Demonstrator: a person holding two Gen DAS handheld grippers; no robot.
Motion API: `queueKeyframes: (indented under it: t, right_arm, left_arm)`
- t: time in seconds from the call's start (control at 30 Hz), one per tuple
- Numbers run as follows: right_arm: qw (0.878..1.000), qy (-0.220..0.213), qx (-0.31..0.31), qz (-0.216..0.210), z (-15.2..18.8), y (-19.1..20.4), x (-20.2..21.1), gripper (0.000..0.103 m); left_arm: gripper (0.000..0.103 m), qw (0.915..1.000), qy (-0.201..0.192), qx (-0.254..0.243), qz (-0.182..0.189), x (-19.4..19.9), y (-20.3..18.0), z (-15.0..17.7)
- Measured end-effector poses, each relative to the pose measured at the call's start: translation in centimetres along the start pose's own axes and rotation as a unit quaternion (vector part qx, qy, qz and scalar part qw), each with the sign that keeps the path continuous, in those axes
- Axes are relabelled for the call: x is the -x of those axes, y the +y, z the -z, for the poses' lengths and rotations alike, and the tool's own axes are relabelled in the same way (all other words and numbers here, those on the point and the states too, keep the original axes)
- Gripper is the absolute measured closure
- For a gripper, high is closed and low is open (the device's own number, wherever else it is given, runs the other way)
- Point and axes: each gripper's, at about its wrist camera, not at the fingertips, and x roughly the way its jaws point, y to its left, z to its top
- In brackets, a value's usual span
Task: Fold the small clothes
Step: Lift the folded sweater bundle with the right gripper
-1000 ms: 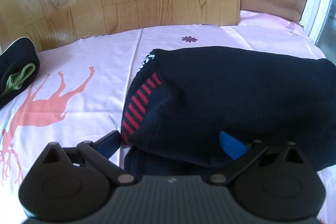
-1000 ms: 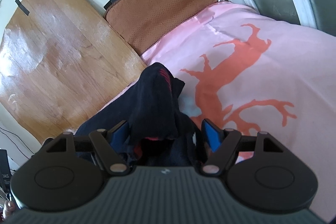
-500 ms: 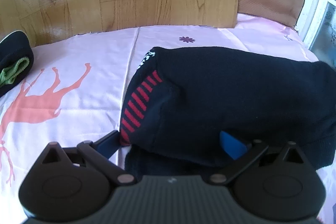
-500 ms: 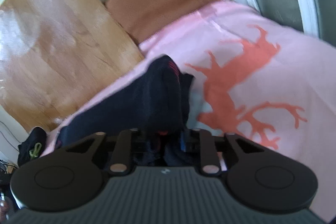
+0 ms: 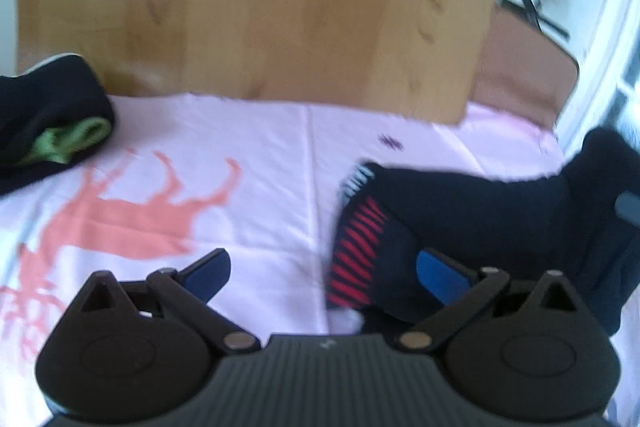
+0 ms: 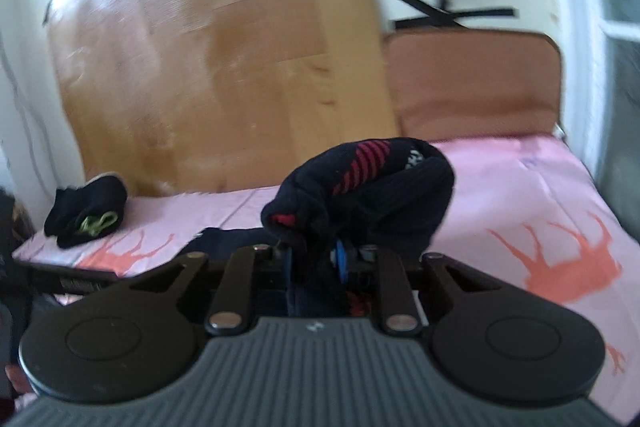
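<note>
R gripper (image 6: 314, 259) clamped on sock (image 6: 360, 187), L gripper (image 5: 324, 273) wide open

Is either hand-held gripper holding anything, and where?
The right hand-held gripper pinches the dark sock by one end; the left hand-held gripper is open, empty.

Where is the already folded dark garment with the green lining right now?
The folded dark garment lies at the far left of both views, on the pink sheet against the wooden board.

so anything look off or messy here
Not much. The dark sock hangs bunched and lopsided from the shut right gripper, one end trailing on the pink sheet. The left gripper is open, holding nothing. A folded pair sits by the wooden board.
</note>
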Motion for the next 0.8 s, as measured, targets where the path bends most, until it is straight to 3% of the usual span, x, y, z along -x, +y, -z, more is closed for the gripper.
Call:
queueKeyframes:
  t: [0.2, 0.4, 0.57, 0.73, 0.8]
  right_arm:
    - [0.996, 0.005, 0.074, -0.045, -1.0, 5.1, -2.0, 0.082]
    - [0.981, 0.048, 0.162, -0.097, 0.1, 10.3, -5.3, 0.082]
    - [0.968, 0.117, 0.198, -0.102, 3.1, 11.2, -10.7, 0.08]
    - [0.962, 0.098, 0.215, -0.134, 3.7, 10.2, -10.0, 0.072]
    - [0.961, 0.098, 0.213, -0.148, 3.6, 9.6, -9.2, 0.067]
  left_arm:
    - [0.0, 0.9987, -0.03, 0.041, 0.009, 1.6, 3.5, -1.4]
    - [0.0, 0.9957, -0.056, 0.063, 0.038, 2.9, 5.1, -2.3]
    - [0.0, 0.9955, -0.049, 0.055, 0.059, 2.1, 3.8, -2.9]
    - [0.0, 0.9954, -0.019, 0.03, 0.089, -0.8, 0.9, -3.9]
    - [0.0, 0.9977, -0.004, 0.006, 0.067, -2.5, -0.8, -4.3]
